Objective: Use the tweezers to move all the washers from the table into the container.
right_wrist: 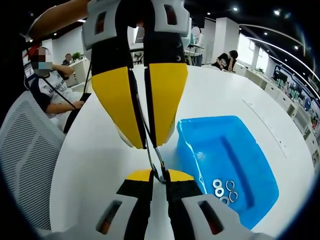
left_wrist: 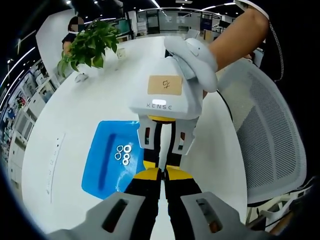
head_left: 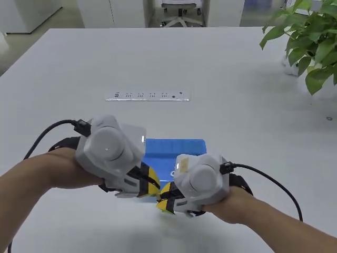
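Tweezers [right_wrist: 155, 159] beside container [right_wrist: 235, 145] rim — washers [right_wrist: 224, 191] inside.

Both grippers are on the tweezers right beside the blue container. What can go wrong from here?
1. The thin tweezers are pinched between the left gripper and the right gripper. If one lets go early, they may slip or twist.
2. Both grippers are close to the container wall. A bump could shift it and the washers inside.

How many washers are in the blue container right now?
5 washers, all in one tight cluster on the floor of the blue container, toward one end. Others may lie hidden elsewhere on the table.
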The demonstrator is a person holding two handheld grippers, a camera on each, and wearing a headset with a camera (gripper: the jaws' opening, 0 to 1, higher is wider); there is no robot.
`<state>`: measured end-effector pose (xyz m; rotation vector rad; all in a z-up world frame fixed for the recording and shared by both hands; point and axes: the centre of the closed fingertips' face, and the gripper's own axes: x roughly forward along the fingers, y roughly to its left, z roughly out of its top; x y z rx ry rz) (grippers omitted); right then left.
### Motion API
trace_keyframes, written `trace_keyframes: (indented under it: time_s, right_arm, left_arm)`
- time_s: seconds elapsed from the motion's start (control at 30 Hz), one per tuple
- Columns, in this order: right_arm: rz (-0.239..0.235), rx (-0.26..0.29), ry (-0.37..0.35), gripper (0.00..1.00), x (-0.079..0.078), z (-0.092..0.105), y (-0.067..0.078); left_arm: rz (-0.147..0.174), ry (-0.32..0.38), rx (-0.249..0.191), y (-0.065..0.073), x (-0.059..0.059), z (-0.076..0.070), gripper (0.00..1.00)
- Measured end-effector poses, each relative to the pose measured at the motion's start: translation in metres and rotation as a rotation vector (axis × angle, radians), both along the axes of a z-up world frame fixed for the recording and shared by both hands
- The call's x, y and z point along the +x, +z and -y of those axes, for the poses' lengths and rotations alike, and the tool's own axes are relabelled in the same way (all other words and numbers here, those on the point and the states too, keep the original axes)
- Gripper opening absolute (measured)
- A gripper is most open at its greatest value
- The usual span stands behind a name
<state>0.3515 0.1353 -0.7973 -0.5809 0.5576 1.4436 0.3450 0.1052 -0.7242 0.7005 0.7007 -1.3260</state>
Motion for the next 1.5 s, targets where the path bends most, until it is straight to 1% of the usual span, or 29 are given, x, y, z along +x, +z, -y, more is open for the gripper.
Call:
trace_keyframes:
  time_s: [0.3,0.37,0.4,0.43,0.63,0.87,1.3,1.5]
  right_arm:
    - [-0.029,0.009,-0.022,0.12,0.0028,-0.0003,-0.0012]
    - [-0.033,0.003,-0.02,0.12,0.0015,0.0003,-0.0023]
    - [-0.029,0.0,-0.018,0.12,0.0008,0.001,-0.0027]
    - [-0.032,0.003,-0.022,0.12,0.0011,0.0011,-0.0023]
    - [-0.034,0.003,-0.024,0.11,0.0015,0.0013,-0.0025]
    - [-0.048,-0.001,-0.036,0.11,0.0017,0.0013,-0.0029]
    - [-0.055,-0.005,-0.035,0.09,-0.0001,0.002,-0.0029]
    - [-0.049,0.001,-0.035,0.09,0.0006,0.0025,0.0043]
  left_arm:
    - [-0.009,0.008,-0.017,0.0006,0.0044,0.0013,0.07]
    - [-0.01,0.006,-0.009,-0.001,0.0048,0.0014,0.07]
    - [-0.015,0.005,-0.017,-0.0011,0.004,0.0033,0.07]
    - [-0.011,0.004,-0.015,-0.0017,0.0041,0.0034,0.07]
    - [-0.014,0.005,-0.02,-0.0011,0.0043,0.0042,0.07]
    - [-0.011,0.007,-0.02,-0.0012,0.0057,0.0038,0.06]
    - [-0.007,0.004,-0.019,-0.0003,0.0063,0.0045,0.06]
    - [0.007,0.005,-0.023,0.0071,0.006,0.0054,0.06]
